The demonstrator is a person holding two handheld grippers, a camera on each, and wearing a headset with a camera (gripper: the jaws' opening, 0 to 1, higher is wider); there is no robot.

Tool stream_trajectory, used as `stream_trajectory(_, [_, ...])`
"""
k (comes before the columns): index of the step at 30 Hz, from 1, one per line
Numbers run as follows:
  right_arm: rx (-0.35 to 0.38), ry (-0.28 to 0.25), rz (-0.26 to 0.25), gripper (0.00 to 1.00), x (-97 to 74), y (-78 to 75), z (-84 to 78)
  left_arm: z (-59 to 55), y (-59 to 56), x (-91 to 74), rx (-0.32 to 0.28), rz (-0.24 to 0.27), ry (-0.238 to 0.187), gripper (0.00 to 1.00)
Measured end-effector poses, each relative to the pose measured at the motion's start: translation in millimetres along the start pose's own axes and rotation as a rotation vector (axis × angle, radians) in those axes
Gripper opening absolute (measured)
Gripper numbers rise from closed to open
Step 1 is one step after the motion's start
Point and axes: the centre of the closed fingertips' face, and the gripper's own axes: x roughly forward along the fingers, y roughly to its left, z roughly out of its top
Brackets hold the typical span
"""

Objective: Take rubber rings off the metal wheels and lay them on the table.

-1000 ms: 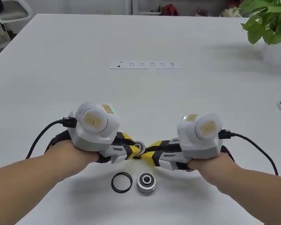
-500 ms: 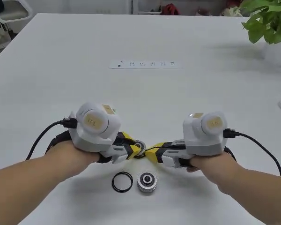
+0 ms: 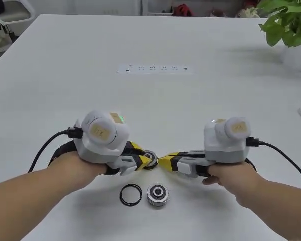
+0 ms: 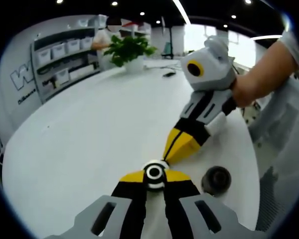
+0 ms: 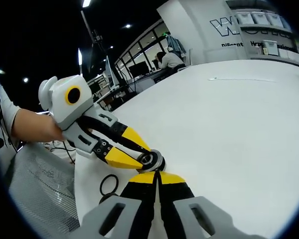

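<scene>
**Head view.** The left tongs [image 3: 141,157] pinch a small metal wheel [image 3: 150,157] just above the white table [image 3: 155,110]. The right tongs [image 3: 164,159], pressed together, meet that wheel's rim from the opposite side. Nearer the person, a loose black rubber ring [image 3: 130,195] lies flat just beside a second metal wheel [image 3: 157,195], not touching it. A power strip [image 3: 155,69] lies farther off, and a potted plant [image 3: 286,22] stands at the far right.

**Left gripper view.** The metal wheel [image 4: 154,171] sits clamped between the yellow tips, bore facing the camera. The right tongs [image 4: 177,149] touch it from beyond. The second metal wheel [image 4: 217,180] rests on the table.

**Right gripper view.** The right tongs [image 5: 158,178] are closed, tips at the metal wheel [image 5: 152,160] held by the left tongs [image 5: 142,155]. Whether they nip any rubber cannot be told. The rubber ring [image 5: 108,184] lies on the table.
</scene>
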Motion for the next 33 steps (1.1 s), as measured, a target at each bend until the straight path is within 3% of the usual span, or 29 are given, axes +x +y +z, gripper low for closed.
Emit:
stream_trajectory(11, [0.050, -0.027, -0.005, 0.00, 1.0, 1.0, 5.2, -0.2, -0.1, 0.0, 0.005, 0.007, 0.006, 0.13])
stream_trajectory(33, [0.021, -0.036, -0.020, 0.00, 0.8, 6.5, 10.9, 0.3, -0.5, 0.3, 0.008, 0.036, 0.024, 0.12])
